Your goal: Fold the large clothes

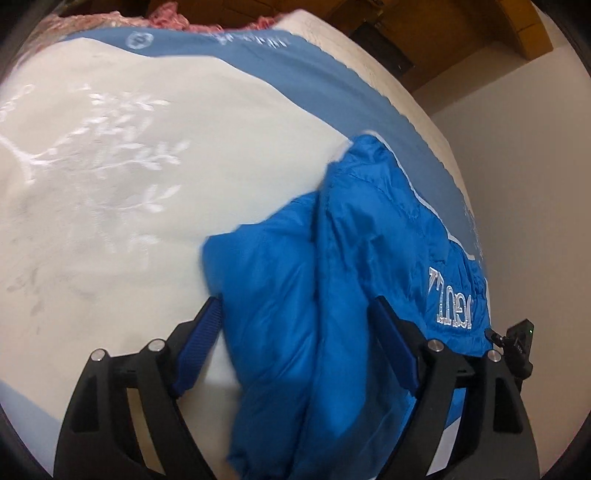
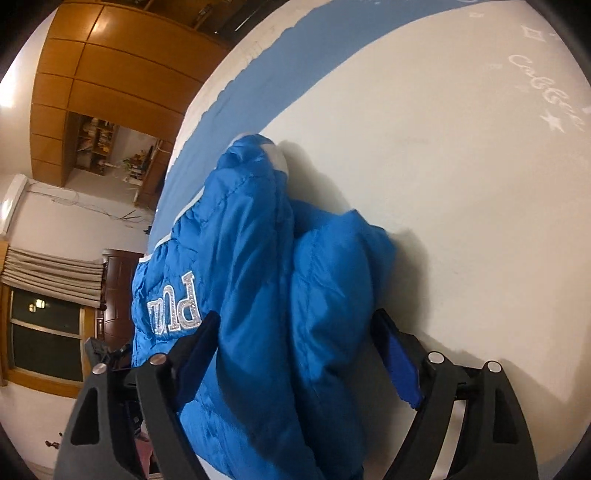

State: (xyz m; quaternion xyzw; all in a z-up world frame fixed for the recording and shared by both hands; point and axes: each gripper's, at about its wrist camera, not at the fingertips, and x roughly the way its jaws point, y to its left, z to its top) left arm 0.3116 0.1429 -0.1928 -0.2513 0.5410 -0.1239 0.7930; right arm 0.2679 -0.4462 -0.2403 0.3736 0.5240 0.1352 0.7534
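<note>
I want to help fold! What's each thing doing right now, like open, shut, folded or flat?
Bright blue puffy quilted jacket: bunched and folded over, lying on the bed.
Cream and light-blue bedspread: spread flat.
Left gripper: open, fingers either side of the jacket.
Right gripper: open, fingers astride the jacket.

A jacket (image 1: 332, 277) lies bunched on a bed (image 1: 110, 184), near the bed's edge. In the left wrist view it sits at the right side of the bed, with its lower folds between the spread fingers of the left gripper (image 1: 299, 317). In the right wrist view the jacket lies at the left side, between the parted fingers of the right gripper (image 2: 295, 332). A heap, perhaps a blanket (image 1: 207, 22), lies at the bed's far end. Beyond the bed edge stand a wardrobe (image 2: 92, 74) and a window (image 2: 44, 332).
</note>
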